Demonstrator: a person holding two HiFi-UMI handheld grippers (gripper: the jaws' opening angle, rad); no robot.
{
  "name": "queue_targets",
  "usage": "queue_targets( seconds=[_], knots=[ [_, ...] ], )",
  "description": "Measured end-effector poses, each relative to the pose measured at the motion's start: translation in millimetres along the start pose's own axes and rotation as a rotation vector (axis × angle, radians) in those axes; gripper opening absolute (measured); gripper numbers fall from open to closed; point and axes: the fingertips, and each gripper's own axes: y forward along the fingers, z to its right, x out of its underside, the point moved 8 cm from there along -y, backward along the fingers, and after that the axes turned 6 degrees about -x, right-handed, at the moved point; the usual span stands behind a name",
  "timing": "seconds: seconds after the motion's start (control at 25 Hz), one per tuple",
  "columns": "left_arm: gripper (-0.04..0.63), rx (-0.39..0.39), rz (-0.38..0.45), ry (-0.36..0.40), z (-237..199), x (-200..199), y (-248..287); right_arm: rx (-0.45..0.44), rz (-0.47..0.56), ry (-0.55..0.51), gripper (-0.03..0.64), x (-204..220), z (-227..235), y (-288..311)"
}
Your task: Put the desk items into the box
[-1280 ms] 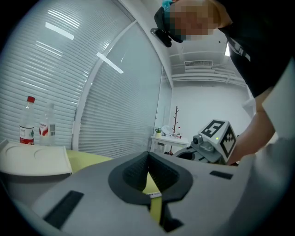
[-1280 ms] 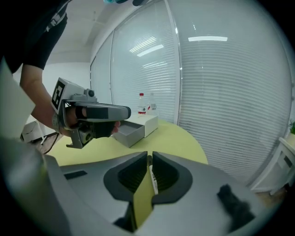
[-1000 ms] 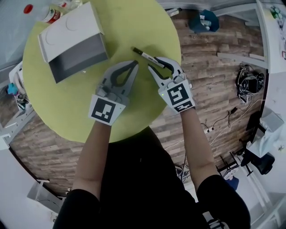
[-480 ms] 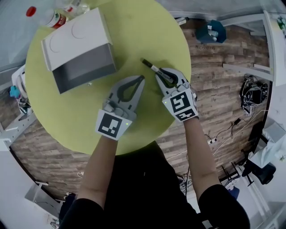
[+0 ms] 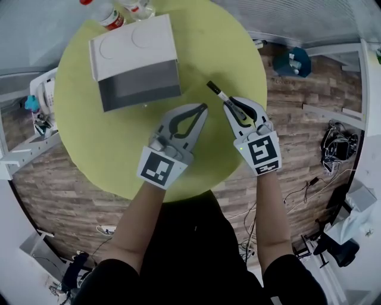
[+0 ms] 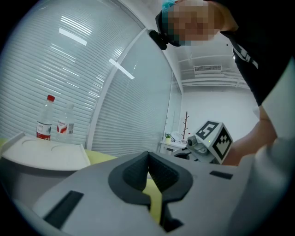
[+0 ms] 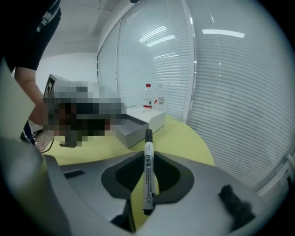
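A black-and-white marker (image 5: 221, 96) sticks out past the tips of my right gripper (image 5: 231, 107), pointing up and left over the round green table (image 5: 107, 149). In the right gripper view the jaws are closing, and the pads press both sides of the marker (image 7: 148, 138) at the right gripper's tips (image 7: 147, 159). My left gripper (image 5: 203, 108) rests beside it on the table, shut and empty; its tips (image 6: 148, 159) meet. The white box (image 5: 134, 56) lies on its side at the table's far left, its open mouth facing me. It also shows as the box (image 7: 140, 123) ahead of the marker.
Two plastic bottles (image 5: 110, 13) stand behind the box at the table's far rim, seen also as bottles (image 6: 45, 124). The table edge curves close past my right gripper. A blue object (image 5: 292, 61) and cables lie on the wooden floor to the right.
The right jaws have closed in on the marker, which lay flat on the table a second ago. Both grippers and the table have shifted in the head view.
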Motion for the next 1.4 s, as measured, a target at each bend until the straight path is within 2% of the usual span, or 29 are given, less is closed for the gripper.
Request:
queue_targets(
  seconds=[0.2, 0.32, 0.48, 0.68, 0.76, 0.92, 1.08, 1.2, 1.4],
  knots=[
    [0.011, -0.039, 0.026, 0.028, -15, -28, -23, -0.036, 0.029, -0.068, 0.071, -45, -18, -1],
    [0.012, -0.091, 0.044, 0.025, -32, -41, -43, -0.085, 0.044, -0.113, 0.071, -71, -34, 10],
    [0.012, -0.181, 0.049, 0.066, -58, -42, -65, -0.143, 0.046, -0.164, 0.071, -93, -50, 36],
    [0.011, -0.266, 0.062, 0.065, -90, -36, -93, -0.191, 0.053, -0.212, 0.071, -115, -69, 72],
    [0.011, -0.299, 0.089, 0.060, -100, -36, -105, -0.206, 0.046, -0.233, 0.071, -122, -76, 85],
    [0.011, -0.352, 0.049, 0.048, -126, -27, -133, -0.234, 0.009, -0.248, 0.071, -131, -93, 116],
    [0.012, -0.394, 0.056, 0.065, -149, -22, -145, -0.259, -0.013, -0.272, 0.071, -140, -101, 148],
    [0.011, -0.411, 0.051, 0.091, -160, -20, -153, -0.276, -0.040, -0.298, 0.071, -142, -107, 168],
    [0.011, -0.424, 0.041, 0.082, -183, -18, -162, -0.279, -0.089, -0.324, 0.071, -146, -115, 198]
  ],
)
